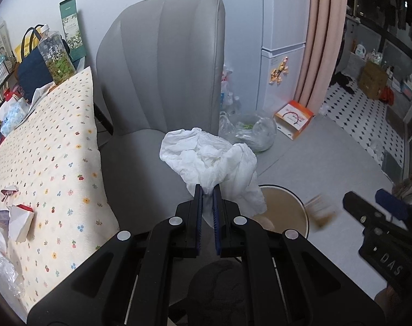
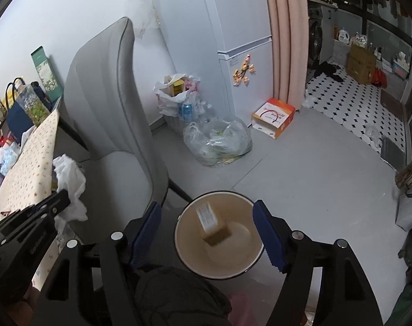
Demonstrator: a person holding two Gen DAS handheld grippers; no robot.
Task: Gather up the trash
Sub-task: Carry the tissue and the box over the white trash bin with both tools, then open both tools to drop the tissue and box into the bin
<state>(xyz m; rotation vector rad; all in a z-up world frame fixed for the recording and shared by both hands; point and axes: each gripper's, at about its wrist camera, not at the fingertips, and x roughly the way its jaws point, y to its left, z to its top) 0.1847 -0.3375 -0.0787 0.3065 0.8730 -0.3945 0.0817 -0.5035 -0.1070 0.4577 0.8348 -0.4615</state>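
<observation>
Here, left claw (image 1: 208,190) grips crumpled tissue (image 1: 211,157); right claw (image 2: 207,231) gapes (small box (image 2: 212,224) blurred) above bin (image 2: 186,260).

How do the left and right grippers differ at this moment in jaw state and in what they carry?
The left gripper has its jaws shut on a crumpled white tissue; the right gripper has its jaws wide apart and grips nothing. The left sits beside the grey chair, while the right hangs over the bin, where a small blurred box shows inside. Both are black with blue pads.
</observation>
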